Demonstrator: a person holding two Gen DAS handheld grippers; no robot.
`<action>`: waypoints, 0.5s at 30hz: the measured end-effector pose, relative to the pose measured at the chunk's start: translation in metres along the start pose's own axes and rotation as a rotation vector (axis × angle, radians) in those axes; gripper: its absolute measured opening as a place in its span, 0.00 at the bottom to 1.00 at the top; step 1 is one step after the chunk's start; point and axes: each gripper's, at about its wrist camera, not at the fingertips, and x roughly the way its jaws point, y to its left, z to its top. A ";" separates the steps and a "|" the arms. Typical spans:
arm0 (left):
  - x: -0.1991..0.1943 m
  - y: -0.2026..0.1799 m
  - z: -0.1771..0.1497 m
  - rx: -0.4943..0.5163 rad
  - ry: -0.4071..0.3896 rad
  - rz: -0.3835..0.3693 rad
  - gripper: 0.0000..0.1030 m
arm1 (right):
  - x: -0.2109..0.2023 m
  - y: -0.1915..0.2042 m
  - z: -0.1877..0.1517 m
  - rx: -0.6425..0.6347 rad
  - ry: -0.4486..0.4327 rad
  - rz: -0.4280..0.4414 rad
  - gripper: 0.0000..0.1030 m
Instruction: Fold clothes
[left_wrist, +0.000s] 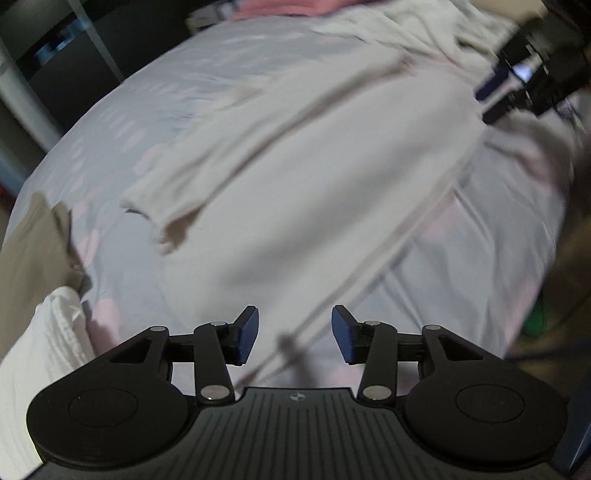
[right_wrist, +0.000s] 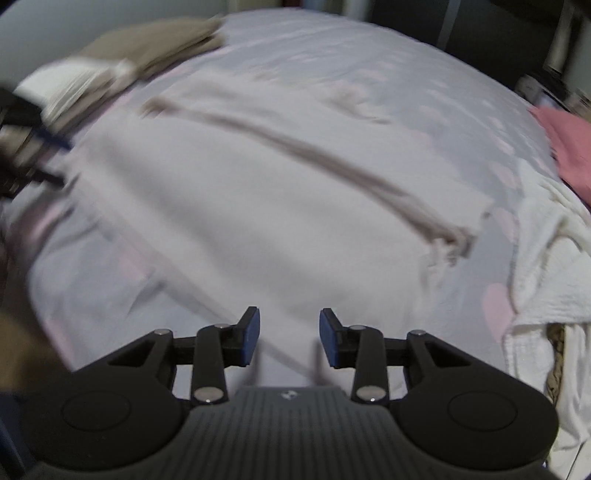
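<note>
A white long-sleeved garment (left_wrist: 295, 177) lies spread flat on the bed, one sleeve folded across its body with the cuff (left_wrist: 162, 210) at the left. My left gripper (left_wrist: 294, 334) is open and empty, just above the garment's near edge. The right gripper (left_wrist: 495, 96) shows blurred at the garment's far right edge. In the right wrist view the same garment (right_wrist: 258, 192) fills the middle, its folded sleeve (right_wrist: 332, 158) running diagonally. My right gripper (right_wrist: 289, 338) is open and empty above the garment's near edge. The left gripper (right_wrist: 48, 155) shows blurred at the left.
The bed has a pale sheet with pink hearts (left_wrist: 118, 122). A tan garment (left_wrist: 33, 258) and a white knit cloth (left_wrist: 48, 339) lie at one end. A pink cloth (right_wrist: 569, 147) and a white knit garment (right_wrist: 554, 266) lie at the other. Dark furniture stands beyond the bed.
</note>
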 end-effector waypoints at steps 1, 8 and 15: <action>0.003 -0.006 -0.001 0.031 0.010 0.015 0.43 | 0.002 0.008 -0.003 -0.048 0.013 -0.003 0.40; 0.028 -0.036 -0.006 0.243 0.034 0.133 0.47 | 0.015 0.041 -0.026 -0.339 0.063 -0.103 0.44; 0.040 -0.046 -0.008 0.308 0.026 0.246 0.48 | 0.020 0.043 -0.040 -0.455 0.029 -0.218 0.42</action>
